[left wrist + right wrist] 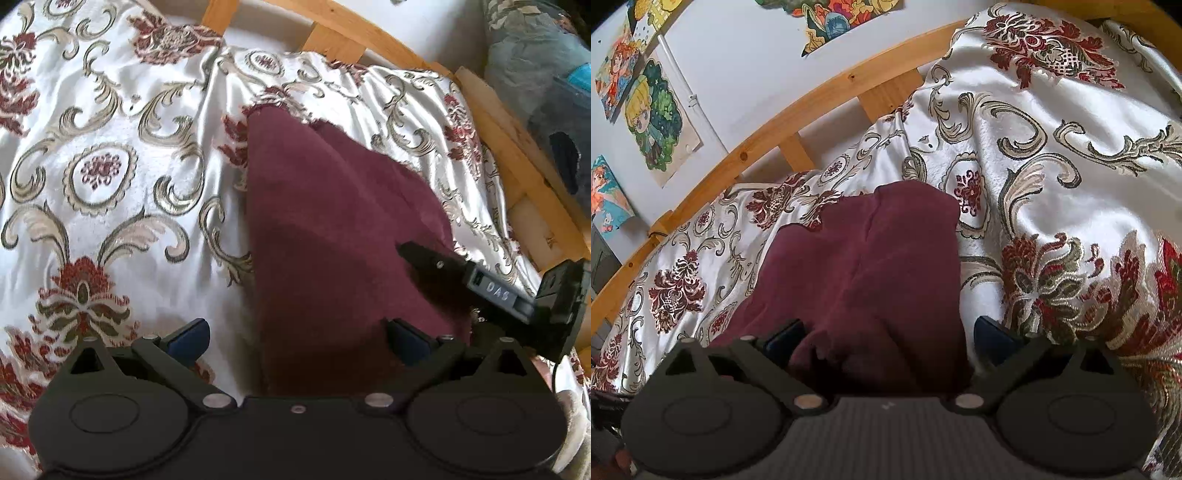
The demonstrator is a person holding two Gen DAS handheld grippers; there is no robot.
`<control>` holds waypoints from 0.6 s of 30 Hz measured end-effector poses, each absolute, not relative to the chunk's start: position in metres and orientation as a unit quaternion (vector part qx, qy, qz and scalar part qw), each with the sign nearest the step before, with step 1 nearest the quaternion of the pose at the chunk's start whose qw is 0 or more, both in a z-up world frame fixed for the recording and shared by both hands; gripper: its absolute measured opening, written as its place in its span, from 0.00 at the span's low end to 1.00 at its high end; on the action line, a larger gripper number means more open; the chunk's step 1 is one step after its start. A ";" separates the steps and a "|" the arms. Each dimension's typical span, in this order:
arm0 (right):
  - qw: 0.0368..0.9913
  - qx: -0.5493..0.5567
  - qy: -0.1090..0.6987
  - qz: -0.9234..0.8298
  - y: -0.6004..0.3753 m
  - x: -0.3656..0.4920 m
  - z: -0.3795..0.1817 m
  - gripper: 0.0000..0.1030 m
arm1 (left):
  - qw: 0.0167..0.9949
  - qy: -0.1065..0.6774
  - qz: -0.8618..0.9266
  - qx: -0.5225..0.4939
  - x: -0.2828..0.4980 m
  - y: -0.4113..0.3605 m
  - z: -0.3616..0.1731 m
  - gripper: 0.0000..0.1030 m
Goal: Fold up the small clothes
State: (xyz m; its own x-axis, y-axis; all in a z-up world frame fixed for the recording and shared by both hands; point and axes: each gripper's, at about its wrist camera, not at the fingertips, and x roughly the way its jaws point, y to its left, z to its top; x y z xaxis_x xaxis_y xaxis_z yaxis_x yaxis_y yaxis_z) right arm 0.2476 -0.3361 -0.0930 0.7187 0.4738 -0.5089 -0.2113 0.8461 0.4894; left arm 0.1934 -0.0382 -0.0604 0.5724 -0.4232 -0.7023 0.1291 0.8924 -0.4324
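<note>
Maroon garment [332, 221]; wall drawings [653, 122] rightward only

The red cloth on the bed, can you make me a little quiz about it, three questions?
1. True or false: the maroon cloth lies on a flowered bedspread.
2. Which gripper's jaws stand open: A left only, B right only, C both?
3. Fill in: behind the bed runs a ____ rail.

Key: 1 true. 2 C: the left gripper and right gripper are both open over the cloth. 3 wooden.
</note>
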 end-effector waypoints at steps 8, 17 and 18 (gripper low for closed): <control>0.905 0.201 0.320 0.194 -0.336 0.246 -0.096 1.00 | 0.868 0.437 -0.154 -0.178 0.202 -0.034 -0.064 0.99; 0.906 0.199 0.320 0.193 -0.336 0.247 -0.097 1.00 | 0.854 0.450 -0.161 -0.206 0.205 -0.030 -0.074 0.99; 0.906 0.199 0.320 0.192 -0.336 0.247 -0.097 1.00 | 0.853 0.451 -0.162 -0.207 0.206 -0.030 -0.075 0.99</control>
